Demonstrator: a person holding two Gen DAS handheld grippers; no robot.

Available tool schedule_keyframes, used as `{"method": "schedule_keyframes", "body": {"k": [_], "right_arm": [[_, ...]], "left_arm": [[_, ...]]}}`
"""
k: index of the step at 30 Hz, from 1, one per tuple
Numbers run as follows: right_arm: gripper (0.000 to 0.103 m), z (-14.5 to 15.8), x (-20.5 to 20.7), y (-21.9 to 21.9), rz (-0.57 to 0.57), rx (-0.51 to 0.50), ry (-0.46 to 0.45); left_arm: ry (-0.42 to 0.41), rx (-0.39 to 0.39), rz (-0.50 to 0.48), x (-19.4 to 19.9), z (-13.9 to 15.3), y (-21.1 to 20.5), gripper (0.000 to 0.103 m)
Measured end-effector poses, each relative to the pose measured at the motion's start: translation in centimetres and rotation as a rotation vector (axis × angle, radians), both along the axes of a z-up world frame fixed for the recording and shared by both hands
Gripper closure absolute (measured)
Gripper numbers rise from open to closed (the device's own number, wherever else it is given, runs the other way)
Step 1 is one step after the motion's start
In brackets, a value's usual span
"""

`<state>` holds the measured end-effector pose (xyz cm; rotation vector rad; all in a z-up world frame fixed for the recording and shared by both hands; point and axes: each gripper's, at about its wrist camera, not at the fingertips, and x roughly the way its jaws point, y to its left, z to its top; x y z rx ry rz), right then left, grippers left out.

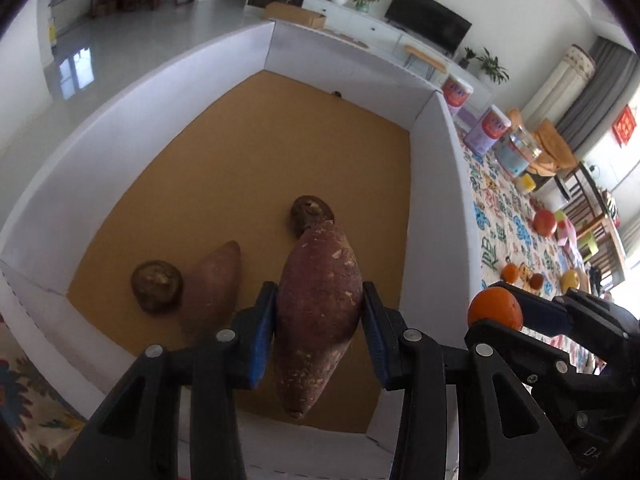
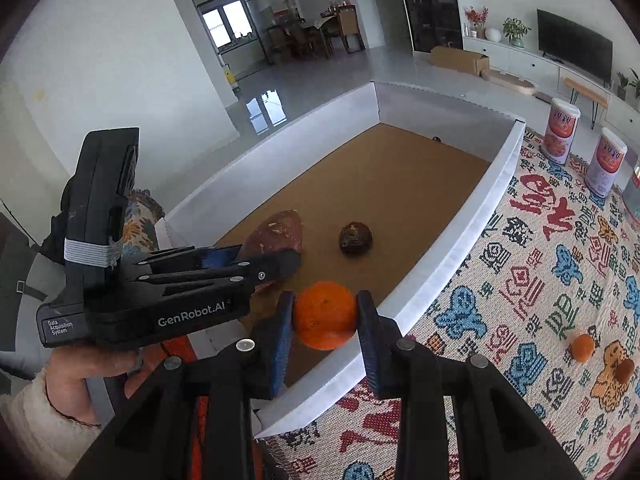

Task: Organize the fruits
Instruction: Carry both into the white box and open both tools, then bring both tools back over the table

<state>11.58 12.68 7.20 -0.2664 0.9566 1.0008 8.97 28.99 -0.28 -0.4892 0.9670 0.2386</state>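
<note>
Home living room — television point(image 2: 574, 46), dining table point(image 2: 304, 34)

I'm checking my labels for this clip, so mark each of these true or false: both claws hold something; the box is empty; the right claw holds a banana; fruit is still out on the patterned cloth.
1. Both claws hold something. True: the left claw grips a sweet potato, the right claw an orange.
2. The box is empty. False: another sweet potato and two dark round fruits lie inside.
3. The right claw holds a banana. False: it holds the orange.
4. Fruit is still out on the patterned cloth. True: a small orange sits there.
</note>
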Motion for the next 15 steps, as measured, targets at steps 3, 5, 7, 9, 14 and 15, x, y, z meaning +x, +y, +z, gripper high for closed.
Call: {"method": "schedule_keyframes", "body": {"k": [3,5,7,9,14,15], "right_arm": [[0.071,-2.1,0.4,2.3,0.010,-0.080,-0.006],[0.066,-2.9,0.6,2.8,0.008,-0.104,-0.001],[0.055,-2.7,0.8,2.6,-0.014,-0.101,-0.017],[0.050,-1.5,0.9,1.3,-0.030,-0.050,-0.025],[0.014,2.3,0.5,-4.7,-0.113,0.051,-0.165],[0.005,2.4,0.5,-6.4,-0.140,0.054,-0.194]], "left_arm": [[0.019,-0.001,0.007,-0.3,-1.0,0.1,0.056],[-0.003,0.008,0.023,-0.7,-0.6,0.0,0.045],[-0.045,0.005,0.038,-1.1,0.4,0.1,0.037],[-0.093,0.028,0.042,-1.5,2.0,-0.5,0.034],[-0.242,0.108,-0.040,-2.6,6.3,-5.0,0.012],[-0.266,0.110,-0.070,-2.7,6.9,-6.3,0.010]]}}
